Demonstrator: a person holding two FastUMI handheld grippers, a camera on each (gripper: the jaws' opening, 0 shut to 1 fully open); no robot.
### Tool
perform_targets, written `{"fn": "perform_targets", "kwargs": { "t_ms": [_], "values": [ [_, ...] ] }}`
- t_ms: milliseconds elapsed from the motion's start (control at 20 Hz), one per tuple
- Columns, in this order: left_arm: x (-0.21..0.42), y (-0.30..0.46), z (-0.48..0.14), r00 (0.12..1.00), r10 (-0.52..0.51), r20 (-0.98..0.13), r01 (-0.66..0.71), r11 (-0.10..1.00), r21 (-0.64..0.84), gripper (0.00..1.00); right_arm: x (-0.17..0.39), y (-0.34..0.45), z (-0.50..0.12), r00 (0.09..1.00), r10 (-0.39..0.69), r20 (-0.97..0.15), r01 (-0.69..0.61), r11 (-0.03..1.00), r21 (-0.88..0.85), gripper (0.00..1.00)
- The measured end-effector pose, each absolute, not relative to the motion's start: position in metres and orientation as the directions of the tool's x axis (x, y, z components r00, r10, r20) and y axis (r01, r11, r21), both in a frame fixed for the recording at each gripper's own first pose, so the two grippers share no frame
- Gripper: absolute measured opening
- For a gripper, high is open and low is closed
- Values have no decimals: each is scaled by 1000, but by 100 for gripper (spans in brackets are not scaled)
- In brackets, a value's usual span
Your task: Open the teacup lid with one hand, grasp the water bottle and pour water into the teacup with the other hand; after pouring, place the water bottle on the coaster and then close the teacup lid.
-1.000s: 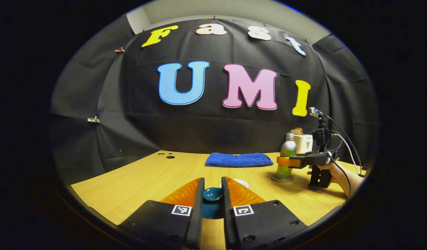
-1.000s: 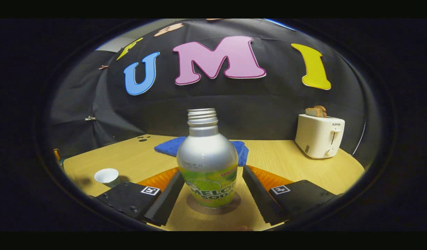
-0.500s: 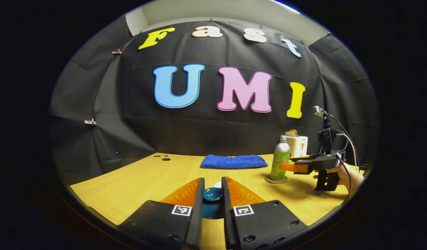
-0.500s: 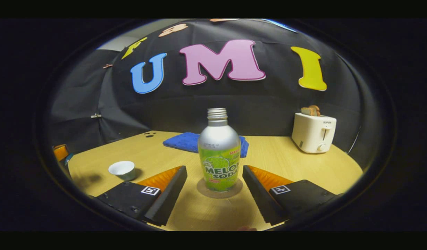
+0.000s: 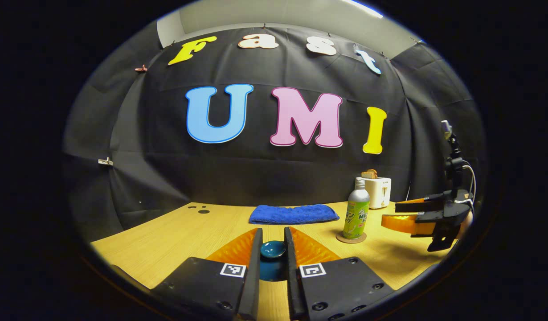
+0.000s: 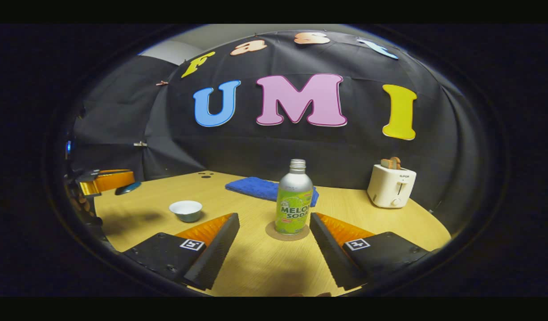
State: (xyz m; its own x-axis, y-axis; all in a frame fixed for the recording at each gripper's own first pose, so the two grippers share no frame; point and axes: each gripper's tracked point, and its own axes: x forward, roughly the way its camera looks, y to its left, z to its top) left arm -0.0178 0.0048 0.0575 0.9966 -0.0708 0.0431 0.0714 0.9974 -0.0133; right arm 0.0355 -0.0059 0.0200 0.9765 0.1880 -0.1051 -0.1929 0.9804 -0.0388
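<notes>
The silver and green water bottle (image 6: 294, 198) stands upright on a round coaster (image 6: 286, 232), capless. My right gripper (image 6: 274, 217) is open, its fingers spread either side and well short of the bottle. The white teacup (image 6: 186, 210) sits uncovered on the table to the left. My left gripper (image 5: 272, 236) is shut on the knob of the teal lid (image 5: 273, 249), held above the table. The left gripper (image 6: 107, 180) with the lid (image 6: 128, 188) also shows in the right gripper view, left of the cup. In the left gripper view the bottle (image 5: 357, 214) stands left of the open right gripper (image 5: 412, 218).
A folded blue towel (image 6: 260, 187) lies at the back of the wooden table (image 6: 256, 263). A white toaster (image 6: 391, 186) with toast in it stands at the back right. Small dark holes (image 5: 202, 208) mark the table's far left.
The right gripper has drawn back from the bottle, which stays on the coaster. The left gripper, still holding the lid, has shifted away from the cup.
</notes>
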Motion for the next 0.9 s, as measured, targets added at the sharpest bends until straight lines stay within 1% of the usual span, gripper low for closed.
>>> {"fn": "perform_targets", "kwargs": {
  "t_ms": [100, 150, 200, 350, 400, 450, 600, 850, 900],
  "values": [
    [-5, 2, 57, 996, -78, 40, 79, 997, -12, 30, 24, -4, 23, 978, 191, -84, -192, 981, -8, 98],
    [3, 1, 57, 996, -84, 37, 84, 996, -13, 27, 19, -3, 24, 977, 198, -76, -198, 980, 4, 98],
    [12, -2, 53, 995, -92, 25, 93, 996, -12, 30, 13, -2, 24, 977, 202, -69, -202, 979, 9, 98],
    [42, -5, 45, 994, -105, -2, 105, 994, -5, 32, 2, -11, 24, 982, 181, -56, -181, 983, 8, 98],
    [51, -5, 42, 994, -107, -13, 107, 994, -1, 32, 0, -13, 23, 982, 177, -58, -177, 984, 5, 98],
    [59, -4, 39, 994, -106, -20, 106, 994, 6, 30, -1, -14, 21, 982, 175, -65, -176, 984, -2, 98],
    [80, -8, 28, 991, -120, -56, 122, 992, 19, 30, -1, -17, 16, 982, 174, -78, -176, 984, -25, 98],
    [96, -22, 0, 977, -168, -130, 167, 986, -25, 30, 5, -14, 8, 978, 190, -84, -189, 982, 15, 98],
    [98, -21, -4, 976, -166, -140, 164, 986, -22, 30, 6, -14, 4, 977, 191, -93, -190, 982, 17, 98]
  ]
}}
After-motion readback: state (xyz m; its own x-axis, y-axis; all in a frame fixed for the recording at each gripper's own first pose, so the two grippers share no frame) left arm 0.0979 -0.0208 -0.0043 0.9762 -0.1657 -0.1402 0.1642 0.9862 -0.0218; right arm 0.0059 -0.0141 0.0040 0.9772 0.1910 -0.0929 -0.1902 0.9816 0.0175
